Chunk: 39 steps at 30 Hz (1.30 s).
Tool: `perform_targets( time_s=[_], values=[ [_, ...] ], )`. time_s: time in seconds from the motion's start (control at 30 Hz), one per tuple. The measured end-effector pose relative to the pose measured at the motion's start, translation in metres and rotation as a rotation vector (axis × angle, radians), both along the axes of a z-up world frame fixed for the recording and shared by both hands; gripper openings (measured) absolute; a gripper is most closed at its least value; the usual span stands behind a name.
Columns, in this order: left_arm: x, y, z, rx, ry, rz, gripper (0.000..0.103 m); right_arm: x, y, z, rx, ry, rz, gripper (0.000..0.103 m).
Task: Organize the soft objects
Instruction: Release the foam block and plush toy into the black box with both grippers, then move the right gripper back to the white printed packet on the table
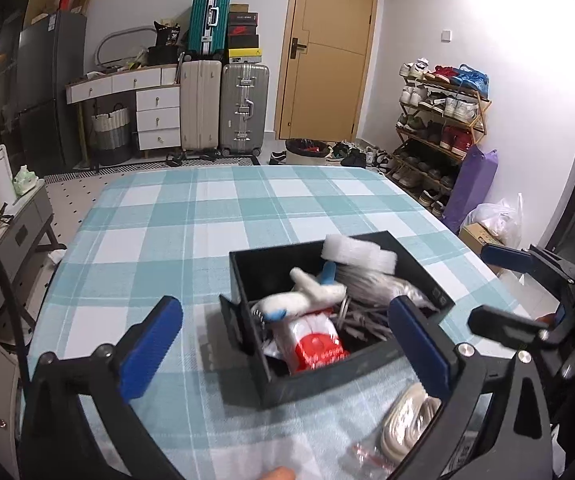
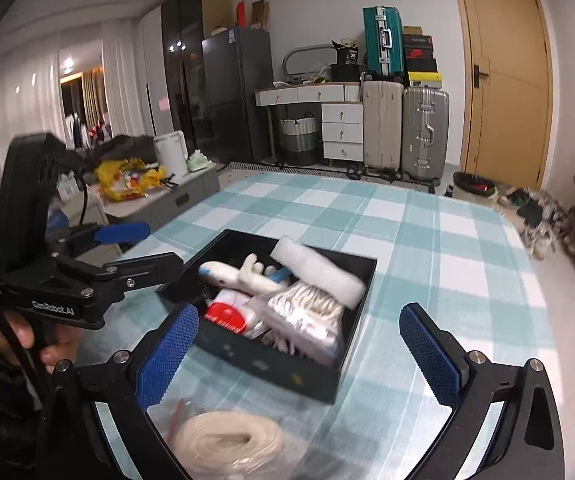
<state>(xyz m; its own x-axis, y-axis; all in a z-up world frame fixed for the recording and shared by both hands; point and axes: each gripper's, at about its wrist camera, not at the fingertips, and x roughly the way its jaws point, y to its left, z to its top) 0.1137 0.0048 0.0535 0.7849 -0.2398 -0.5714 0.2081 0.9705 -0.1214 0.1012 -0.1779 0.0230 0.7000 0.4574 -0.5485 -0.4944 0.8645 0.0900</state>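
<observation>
Hovering wide open and empty, both claws, left claw (image 1: 283, 344) and right claw (image 2: 299, 352), face the black rectangular box (image 2: 283, 368). Next is probably the bagged coil of cream rope (image 2: 227, 444); grip the bundle squarely.

Your fingers (image 1: 155, 350) wear blue pads on black frames. Ahead of them sits a black box (image 2: 271, 364) on the teal-and-white checked surface (image 1: 191, 216). Inside you see a white-and-blue plush toy (image 1: 307, 294), a red-and-white packet (image 1: 315, 346) and white foam (image 2: 319, 270). A cream cord coil (image 2: 227, 446) lies between your right fingers.

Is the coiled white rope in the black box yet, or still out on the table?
Out. The coiled rope lies bagged on the checked tablecloth, outside the black box.
</observation>
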Motion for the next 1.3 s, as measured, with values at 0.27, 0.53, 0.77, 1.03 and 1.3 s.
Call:
perform_targets(
  time_s=[0.27, 0.53, 0.77, 1.03, 1.3],
  values=[
    [-0.031, 0.001, -0.011, 0.046, 0.008, 0.023, 0.103, -0.038, -0.017, -0.005, 0.039, 0.035, -0.033, 0.102],
    [-0.05, -0.011, -0.022, 0.094, 0.003, 0.025, 0.103, -0.07, -0.024, -0.015, 0.019, 0.048, -0.03, 0.102],
    [-0.057, -0.02, -0.027, 0.119, 0.007, 0.007, 0.103, -0.08, -0.026, -0.022, 0.022, 0.074, -0.013, 0.102],
    [-0.06, -0.016, -0.033, 0.118, 0.025, 0.017, 0.103, -0.09, -0.025, -0.023, 0.01, 0.087, 0.005, 0.102],
    [-0.065, -0.011, -0.035, 0.126, 0.031, 0.033, 0.103, -0.096, -0.024, -0.029, -0.007, 0.097, 0.014, 0.102]
  ],
)
